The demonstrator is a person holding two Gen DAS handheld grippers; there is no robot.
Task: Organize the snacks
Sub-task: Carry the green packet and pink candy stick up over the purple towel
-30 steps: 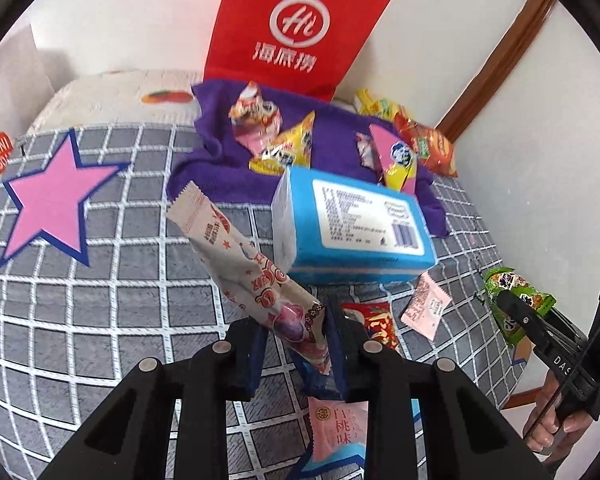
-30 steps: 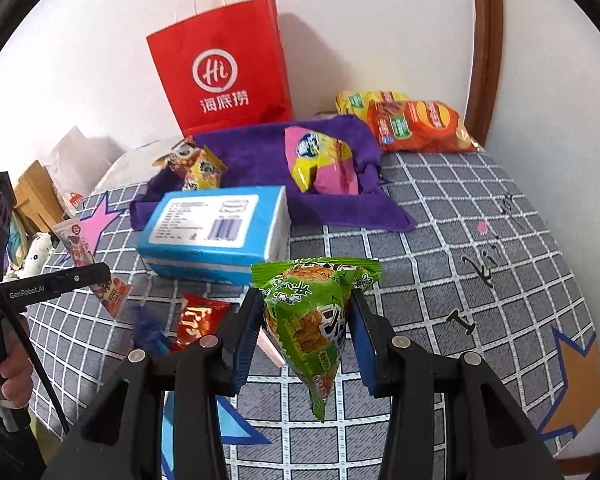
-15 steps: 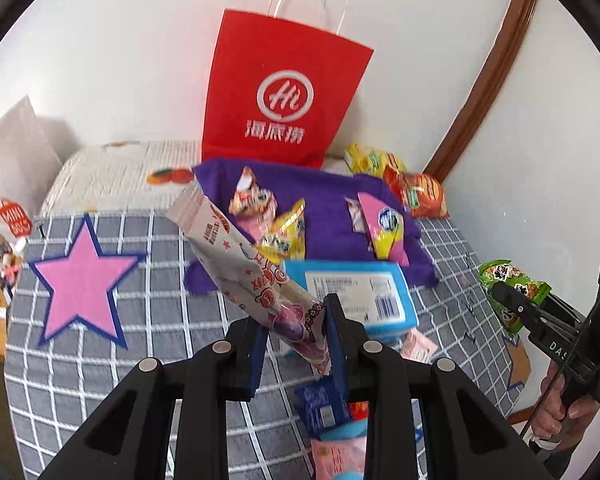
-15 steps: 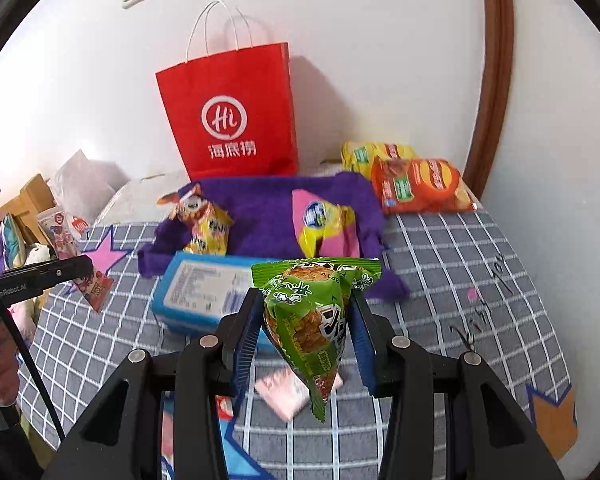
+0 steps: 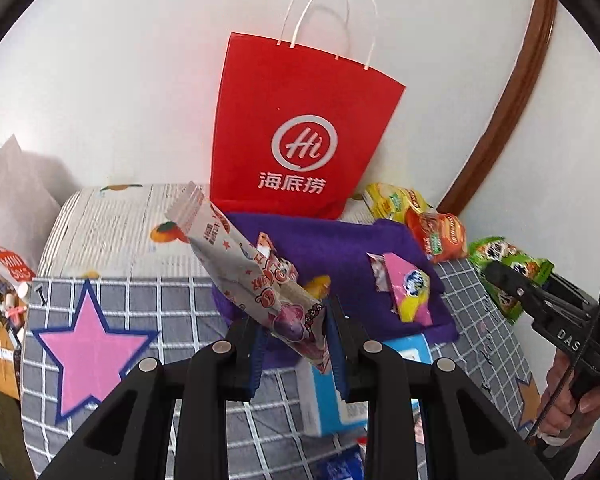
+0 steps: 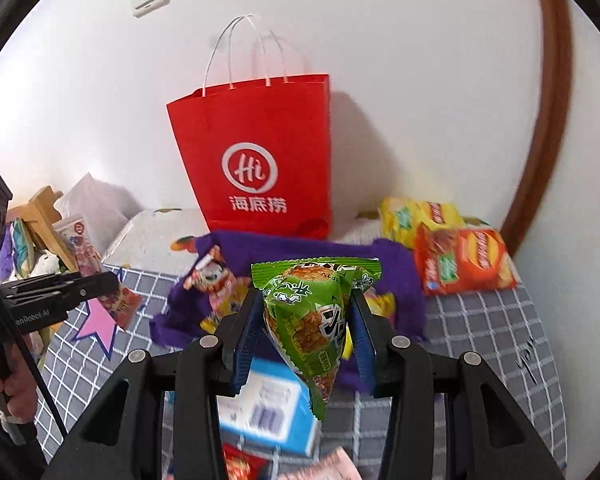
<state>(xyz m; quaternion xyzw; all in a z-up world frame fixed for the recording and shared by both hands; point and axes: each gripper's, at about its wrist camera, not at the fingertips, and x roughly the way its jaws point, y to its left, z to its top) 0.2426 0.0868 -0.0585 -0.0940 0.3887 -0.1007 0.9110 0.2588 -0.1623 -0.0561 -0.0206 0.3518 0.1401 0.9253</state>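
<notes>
Where purple cloth point(image 6: 396, 276) spreads, red bag point(image 6: 260, 152) behind

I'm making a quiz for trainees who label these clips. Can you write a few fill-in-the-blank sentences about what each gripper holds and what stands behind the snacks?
1. The right gripper is shut on a ____ snack packet.
2. The left gripper grips a long white wrapper by its ____ end.
3. The paper bag standing against the wall is ____.
4. The purple cloth lies in front of the ____.

Missing words: green; lower; red; paper bag
</notes>
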